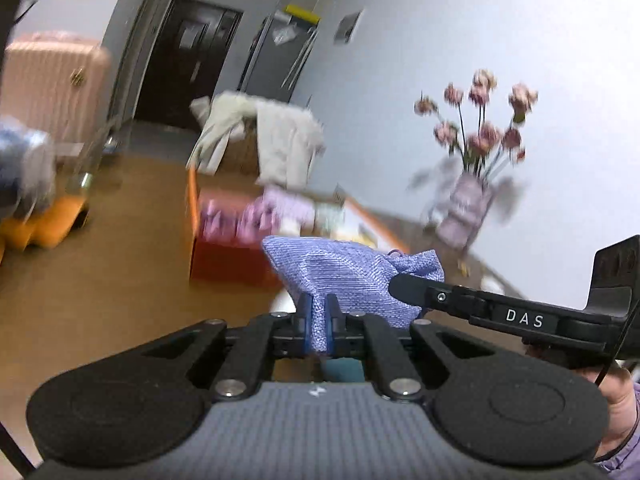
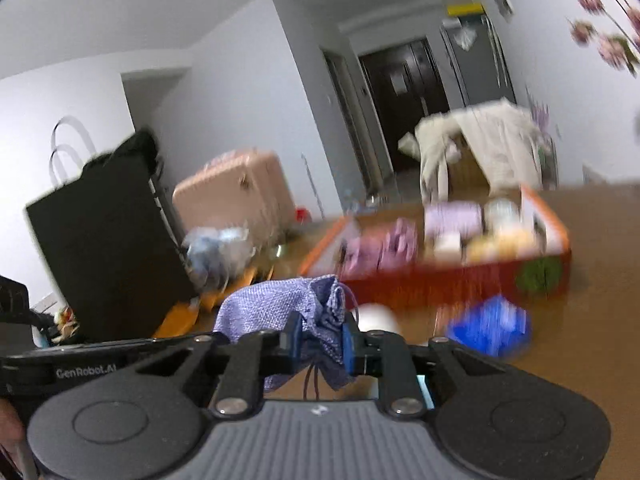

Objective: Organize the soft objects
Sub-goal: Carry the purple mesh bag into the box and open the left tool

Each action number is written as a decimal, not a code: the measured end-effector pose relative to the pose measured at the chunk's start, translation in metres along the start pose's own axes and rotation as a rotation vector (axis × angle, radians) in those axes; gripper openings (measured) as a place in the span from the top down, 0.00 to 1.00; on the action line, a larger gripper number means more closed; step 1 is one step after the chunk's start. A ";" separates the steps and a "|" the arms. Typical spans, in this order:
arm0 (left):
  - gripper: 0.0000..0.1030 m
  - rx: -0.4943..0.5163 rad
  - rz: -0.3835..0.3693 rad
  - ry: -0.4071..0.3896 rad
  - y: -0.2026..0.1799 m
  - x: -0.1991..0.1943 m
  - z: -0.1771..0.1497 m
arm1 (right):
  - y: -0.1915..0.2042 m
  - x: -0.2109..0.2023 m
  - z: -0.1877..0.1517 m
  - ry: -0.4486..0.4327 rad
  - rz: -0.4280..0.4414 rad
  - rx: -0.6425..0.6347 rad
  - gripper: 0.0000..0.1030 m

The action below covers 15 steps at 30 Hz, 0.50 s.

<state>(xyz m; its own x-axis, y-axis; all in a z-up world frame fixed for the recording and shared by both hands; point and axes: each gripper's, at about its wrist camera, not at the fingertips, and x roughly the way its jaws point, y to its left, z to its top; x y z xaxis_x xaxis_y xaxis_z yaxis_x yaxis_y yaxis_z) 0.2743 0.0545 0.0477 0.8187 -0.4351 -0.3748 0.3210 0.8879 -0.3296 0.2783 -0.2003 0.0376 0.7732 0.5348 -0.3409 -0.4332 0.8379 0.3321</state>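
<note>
A lavender woven drawstring pouch [image 1: 344, 276] hangs in the air between both grippers. My left gripper [image 1: 319, 320] is shut on a fold of its lower edge, the cloth pinched between the blue pads. In the right wrist view my right gripper [image 2: 322, 340] is shut on the gathered neck of the pouch [image 2: 264, 308], with the dark cords dangling below the pads. One black finger [image 1: 416, 290] of the right gripper reaches the pouch's bunched end from the right. Both views are blurred.
An orange-red box [image 2: 440, 284] holding purple and cream soft items stands on the brown table [image 2: 580, 340]. A blue object [image 2: 490, 330] and a white round thing [image 2: 376, 316] lie in front of it. A vase of pink flowers [image 1: 468, 208] stands by the wall.
</note>
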 end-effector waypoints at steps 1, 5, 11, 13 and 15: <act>0.93 0.003 0.010 -0.006 0.003 0.014 0.014 | -0.007 0.011 0.016 -0.004 0.000 -0.012 0.81; 0.93 0.013 0.085 0.037 0.019 0.087 0.056 | -0.039 0.083 0.072 0.048 -0.010 -0.034 0.81; 0.92 0.063 0.218 0.151 0.048 0.168 0.065 | -0.074 0.193 0.080 0.229 -0.061 -0.047 0.81; 0.92 0.077 0.242 0.166 0.054 0.177 0.061 | -0.079 0.210 0.068 0.277 -0.074 -0.036 0.80; 0.92 0.118 0.269 0.154 0.058 0.177 0.053 | -0.081 0.217 0.056 0.307 -0.070 -0.023 0.80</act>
<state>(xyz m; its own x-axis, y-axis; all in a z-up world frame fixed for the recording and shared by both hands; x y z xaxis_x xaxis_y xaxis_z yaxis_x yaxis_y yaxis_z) 0.4630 0.0373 0.0081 0.8029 -0.1924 -0.5642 0.1634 0.9813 -0.1022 0.5069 -0.1586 -0.0144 0.6268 0.4812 -0.6129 -0.3972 0.8740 0.2800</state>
